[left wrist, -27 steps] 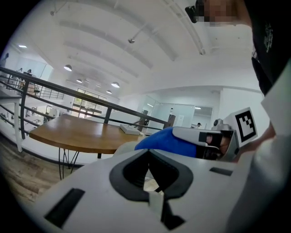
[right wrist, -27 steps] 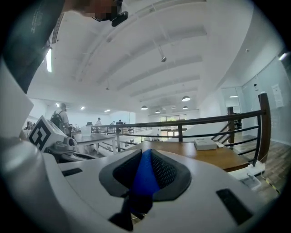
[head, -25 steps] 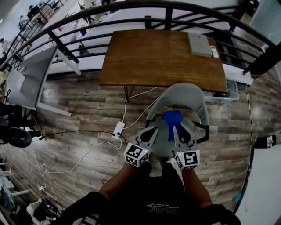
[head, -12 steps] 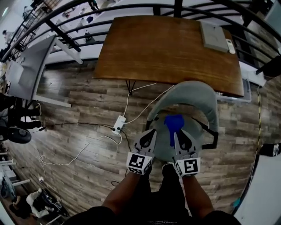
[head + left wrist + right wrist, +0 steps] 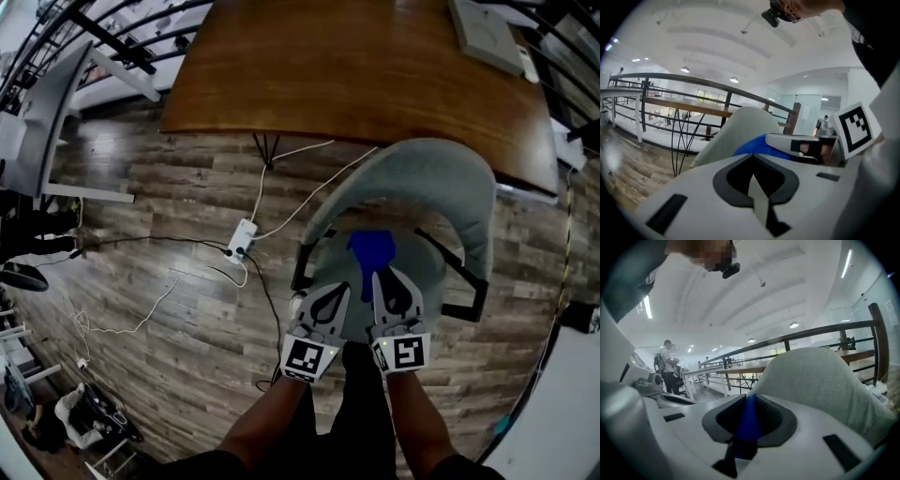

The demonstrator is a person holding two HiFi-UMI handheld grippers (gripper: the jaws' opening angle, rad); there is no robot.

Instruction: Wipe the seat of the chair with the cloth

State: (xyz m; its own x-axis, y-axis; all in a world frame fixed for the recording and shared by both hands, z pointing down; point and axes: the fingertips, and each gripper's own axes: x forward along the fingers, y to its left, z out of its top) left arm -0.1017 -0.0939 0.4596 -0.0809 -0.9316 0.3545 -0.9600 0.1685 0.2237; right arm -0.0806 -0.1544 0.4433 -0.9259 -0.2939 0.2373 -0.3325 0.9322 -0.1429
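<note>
Everything looks bigger and closer than one second ago. The gray chair now fills the middle right of the head view, and the brown table has slid up to the top edge. Both grippers stay low in the middle, just above the person's arms. The blue cloth lies flat on the seat, in the middle of the picture, and its near end runs back into the right gripper. That gripper's own view shows a strip of blue pinched between its two closed jaws, so it has a firm hold on the cloth. I think it holds only the near edge so the rest can lie on the seat and rub it when the gripper is pushed or pulled. The left gripper sits just beside it, on the left, over the front edge of the seat. Its jaws are pressed together with nothing between them. The cloth is to its right, near but not touching. This gripper seems to be just waiting, out of the way of the wiping.
</note>
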